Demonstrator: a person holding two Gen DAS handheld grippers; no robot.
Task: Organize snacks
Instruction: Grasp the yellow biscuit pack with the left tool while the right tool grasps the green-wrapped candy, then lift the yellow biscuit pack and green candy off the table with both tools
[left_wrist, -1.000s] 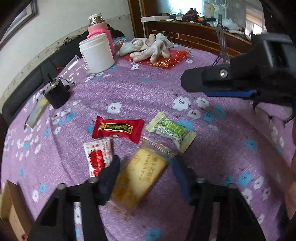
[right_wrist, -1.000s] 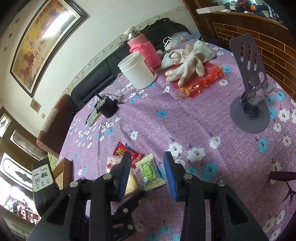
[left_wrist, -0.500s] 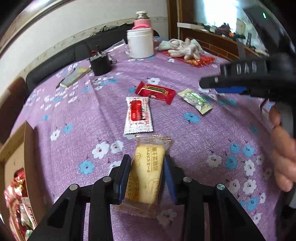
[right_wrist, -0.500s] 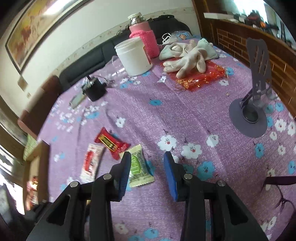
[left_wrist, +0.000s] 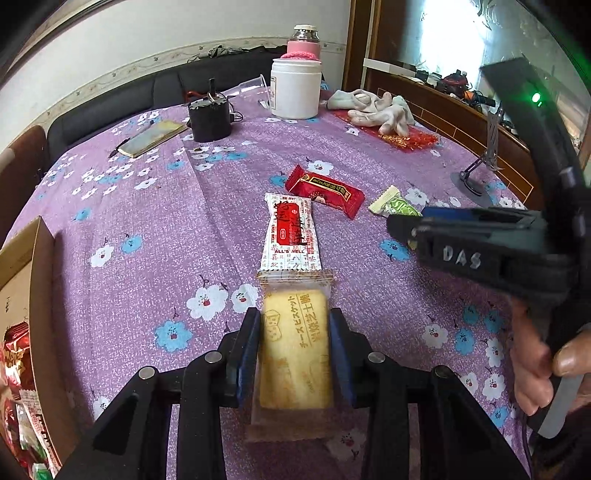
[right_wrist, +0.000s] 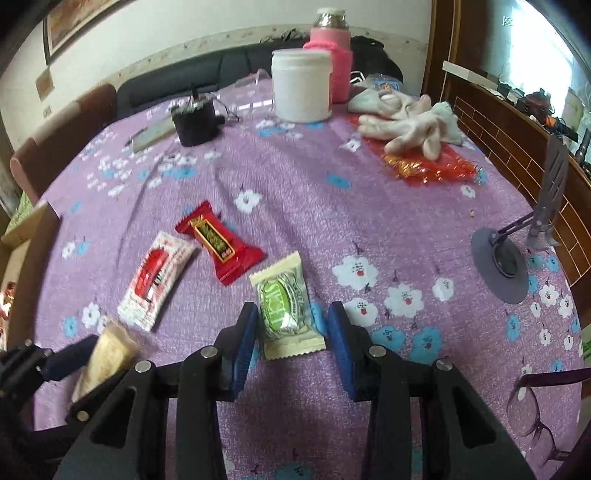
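Left tool (left_wrist: 293, 354): has closed onto the yellow biscuit pack (left_wrist: 295, 354), pads pressing both sides, pack low over the counter (left_wrist: 147, 206).
Right tool (right_wrist: 291, 328): jaws narrowing around the green snack (right_wrist: 282, 302), not yet touching.
Meaning: one snack secured, next nearly gripped.

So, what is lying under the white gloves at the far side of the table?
The white gloves lie on a red and gold shiny bag, flat on the purple tablecloth. The gloves cover its middle, so whether it holds anything cannot be seen.
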